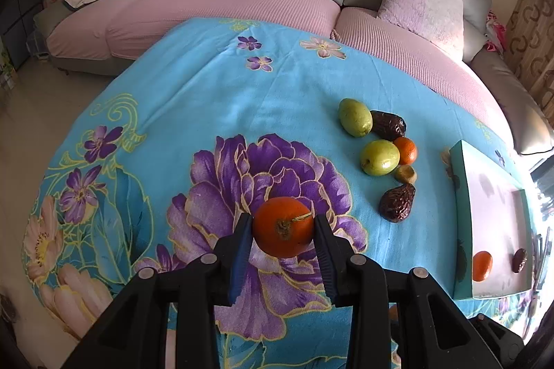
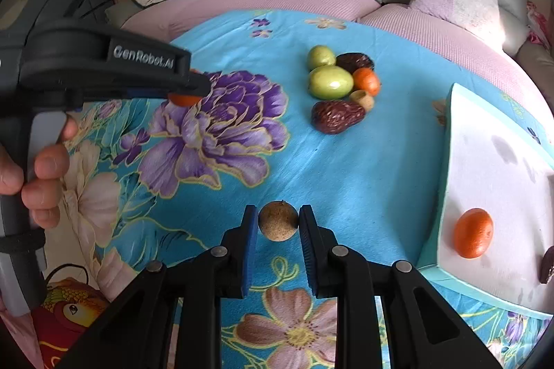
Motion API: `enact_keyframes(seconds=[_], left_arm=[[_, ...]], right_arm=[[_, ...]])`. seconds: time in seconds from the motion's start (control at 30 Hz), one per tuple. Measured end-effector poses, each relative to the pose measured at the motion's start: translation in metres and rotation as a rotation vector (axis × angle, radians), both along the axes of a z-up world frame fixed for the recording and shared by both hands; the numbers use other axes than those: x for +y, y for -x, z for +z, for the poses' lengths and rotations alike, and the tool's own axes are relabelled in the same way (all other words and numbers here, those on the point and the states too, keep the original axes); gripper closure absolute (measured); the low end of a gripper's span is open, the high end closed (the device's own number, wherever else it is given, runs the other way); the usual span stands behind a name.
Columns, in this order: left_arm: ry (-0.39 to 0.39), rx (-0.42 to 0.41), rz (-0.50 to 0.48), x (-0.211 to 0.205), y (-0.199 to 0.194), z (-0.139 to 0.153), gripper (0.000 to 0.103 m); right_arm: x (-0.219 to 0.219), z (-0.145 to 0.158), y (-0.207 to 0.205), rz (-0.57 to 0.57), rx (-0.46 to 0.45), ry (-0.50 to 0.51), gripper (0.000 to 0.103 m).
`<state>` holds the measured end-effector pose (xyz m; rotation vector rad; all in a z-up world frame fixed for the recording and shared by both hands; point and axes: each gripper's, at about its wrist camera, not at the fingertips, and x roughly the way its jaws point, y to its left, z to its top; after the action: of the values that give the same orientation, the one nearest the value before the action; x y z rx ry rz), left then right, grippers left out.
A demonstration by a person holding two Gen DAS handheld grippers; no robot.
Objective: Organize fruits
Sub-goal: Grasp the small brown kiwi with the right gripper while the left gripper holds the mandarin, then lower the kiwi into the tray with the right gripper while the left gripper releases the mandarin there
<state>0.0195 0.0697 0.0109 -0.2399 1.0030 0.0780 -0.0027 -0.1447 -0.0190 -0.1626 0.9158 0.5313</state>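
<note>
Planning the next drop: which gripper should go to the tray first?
Right. The right gripper, holding the tan longan, sits beside the tray; the left gripper, holding an orange, is farther away.

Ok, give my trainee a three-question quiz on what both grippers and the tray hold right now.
1. True or false: the left gripper is shut on a green fruit.
2. What does the right gripper hold? A) wrinkled dark red date B) round speckled tan fruit C) nothing
3. How many fruits lie in the shallow white tray with a teal rim?

Key: 1 false, it grips a round orange citrus fruit. 2 B. 3 two: a small orange fruit and a dark date.
</note>
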Motion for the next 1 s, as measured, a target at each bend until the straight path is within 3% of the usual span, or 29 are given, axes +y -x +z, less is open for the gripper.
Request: enact_keyframes(seconds=[0.3,0.57,0.73,1.0], left_arm=[[0.021,-0.017,-0.063,-0.025,-0.003,0.004,0.065],[0.032,-0.056,-0.223,-0.084,-0.009,0.013,0.065],[0.04,-0.104,-0.342,-0.13,-0.015,0.021,0.065],[0.063,-0.143,-0.472,-0.184,-0.02,0.017,0.065]], right_arm=[[-0.074,0.033,-0.028,-0.262,-0.086,-0.026,0.078],[-0.159,0.055,-0.041,-0.528,-0.165,0.028,0.078],[-0.198,0.067,-0.047,-0.635,-0.211,0.033,0.078],[-0.226,0.068,-0.056,-0.723,-0.207,-0.037,0.078]])
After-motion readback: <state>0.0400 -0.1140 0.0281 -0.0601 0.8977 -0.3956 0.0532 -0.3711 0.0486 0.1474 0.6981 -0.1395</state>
